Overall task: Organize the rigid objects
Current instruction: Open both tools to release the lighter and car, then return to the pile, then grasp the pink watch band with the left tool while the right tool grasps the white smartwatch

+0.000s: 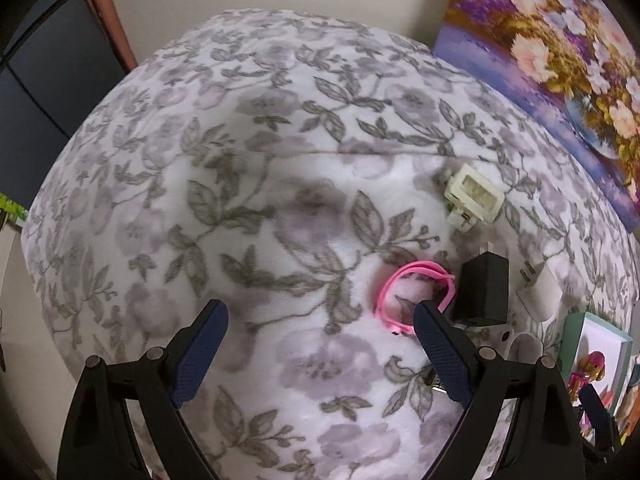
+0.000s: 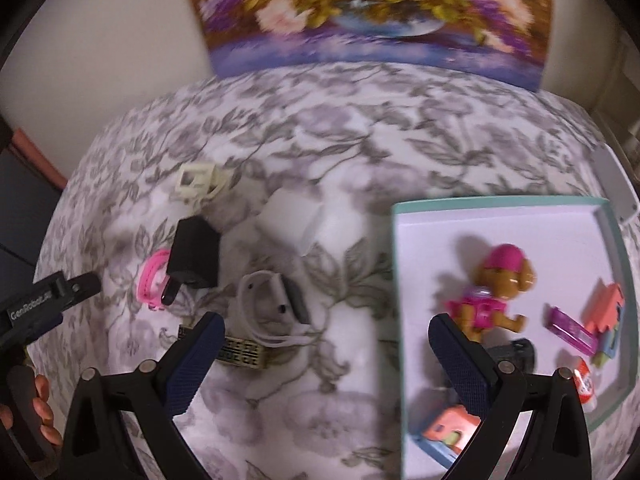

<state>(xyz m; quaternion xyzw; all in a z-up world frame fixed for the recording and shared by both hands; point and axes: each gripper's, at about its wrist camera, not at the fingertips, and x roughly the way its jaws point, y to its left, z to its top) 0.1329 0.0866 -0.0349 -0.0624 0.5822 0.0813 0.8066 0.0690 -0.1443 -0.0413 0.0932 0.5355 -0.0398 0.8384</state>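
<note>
Small items lie on a floral blanket (image 1: 240, 160): a pink band (image 1: 416, 292), a black charger (image 1: 484, 292), a white charger (image 1: 540, 284) and a cream plastic frame (image 1: 474, 196). My left gripper (image 1: 320, 312) hangs open over bare blanket, its right finger just beside the pink band. In the right wrist view, a teal-rimmed box (image 2: 500, 204) holds a toy dog (image 2: 492, 292) and several small toys. My right gripper (image 2: 326, 320) is open and holds nothing. It straddles the box's left edge, near a white wristband (image 2: 272, 304) and a gold patterned bar (image 2: 244, 352).
A flower painting (image 2: 360, 12) leans on the wall behind the blanket. A dark cabinet (image 1: 40, 100) stands at the left. One finger of the left gripper (image 2: 80, 285) and a person's hand (image 2: 44, 412) show at the left edge of the right wrist view.
</note>
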